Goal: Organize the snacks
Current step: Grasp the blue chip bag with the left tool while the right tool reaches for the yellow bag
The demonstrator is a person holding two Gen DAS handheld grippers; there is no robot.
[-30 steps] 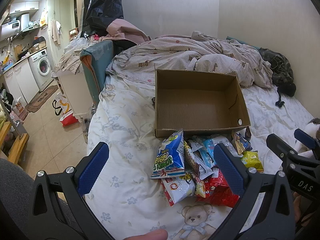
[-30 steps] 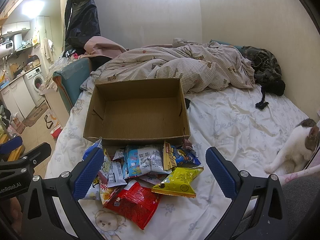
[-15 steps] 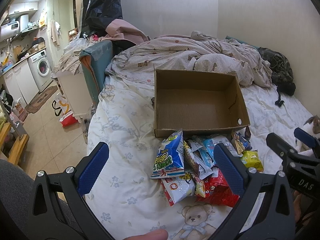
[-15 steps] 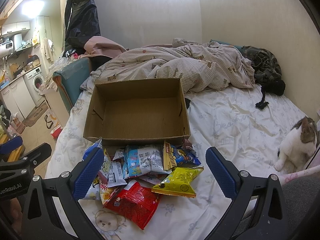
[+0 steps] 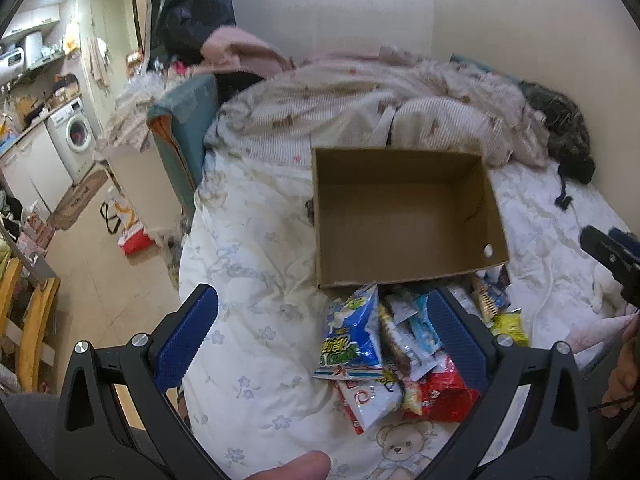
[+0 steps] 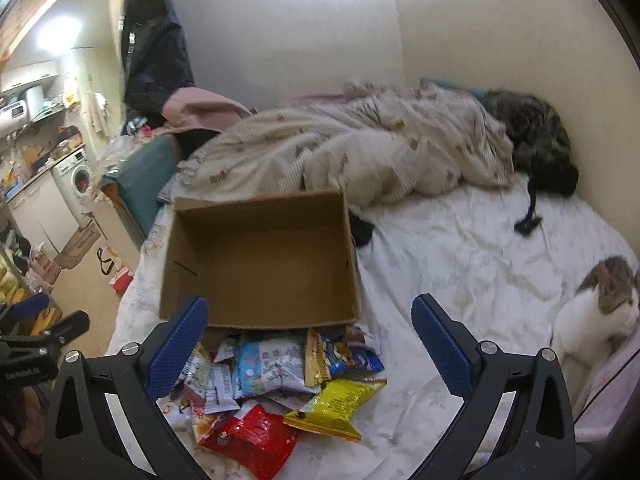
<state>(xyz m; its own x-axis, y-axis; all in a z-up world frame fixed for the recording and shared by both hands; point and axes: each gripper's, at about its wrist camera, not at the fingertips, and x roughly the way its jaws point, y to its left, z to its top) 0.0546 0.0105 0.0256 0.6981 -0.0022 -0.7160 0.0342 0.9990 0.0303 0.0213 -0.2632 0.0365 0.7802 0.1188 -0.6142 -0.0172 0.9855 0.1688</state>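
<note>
- Hovering over the white floral bedsheet (image 5: 248, 280), our left gripper (image 5: 320, 332) has its blue-padded fingers spread wide with nothing between them.
- Our right gripper (image 6: 310, 340) hangs above the same bed, its two blue pads likewise wide apart and empty.
- We see the open brown cardboard box (image 6: 260, 264) sitting on the sheet, its inside bare; in the left wrist view it is the box (image 5: 404, 216) just beyond our fingers.
- The pile of snack packets (image 6: 280, 384) lies on the sheet right against the box's near wall, outside it.
- In that pile we make out a yellow crinkled packet (image 6: 338, 408), a red foil packet (image 6: 256, 440) nearest us, and a pale blue-and-white packet (image 6: 268, 364) close to the box.
- From the left wrist view, a blue-and-green packet (image 5: 352, 336) leans up at the left edge of the pile, touching the box's front wall.
- A rumpled beige checked quilt (image 6: 352, 156) is heaped behind the box.
- A white and tabby cat (image 6: 596, 312) sits on the sheet at the right, well apart from the snacks.
- Both views are somewhat blurred.
</note>
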